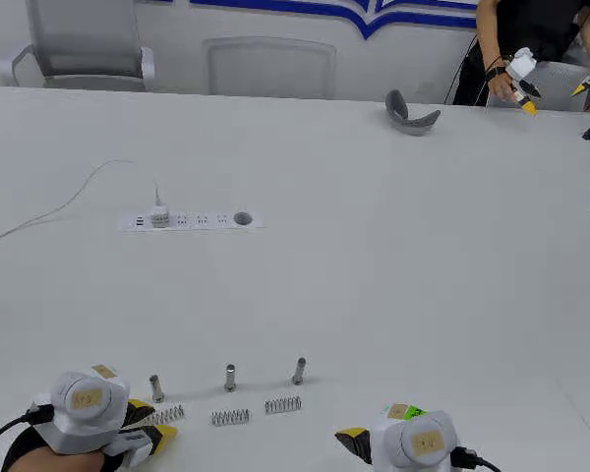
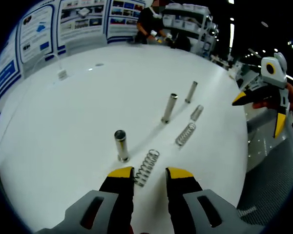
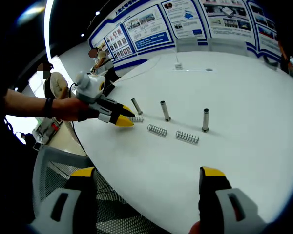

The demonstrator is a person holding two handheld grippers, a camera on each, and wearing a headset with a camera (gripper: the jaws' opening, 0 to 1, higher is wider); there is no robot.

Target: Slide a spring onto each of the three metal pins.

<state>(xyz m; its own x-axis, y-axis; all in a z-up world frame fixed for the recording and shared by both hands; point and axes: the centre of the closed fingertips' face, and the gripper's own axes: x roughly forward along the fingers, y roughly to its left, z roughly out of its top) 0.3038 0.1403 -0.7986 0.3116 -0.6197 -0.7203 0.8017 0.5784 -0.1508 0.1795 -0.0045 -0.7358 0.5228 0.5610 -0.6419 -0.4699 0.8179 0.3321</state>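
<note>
Three pins [image 1: 230, 377] stood upright on the bench [image 1: 393, 275], three springs [image 1: 230, 417] lying flat before them, long axes along the row. Fingers of the left gripper [image 2: 150, 174] (parted) straddled one end of the nearest spring [image 2: 146, 166]; those of the right gripper [image 3: 147, 171] gaped wide, empty

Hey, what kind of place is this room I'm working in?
Likely an office meeting room or showroom: a large white table with a built-in power strip, office chairs at its far edge, and poster boards lining the wall.
</note>
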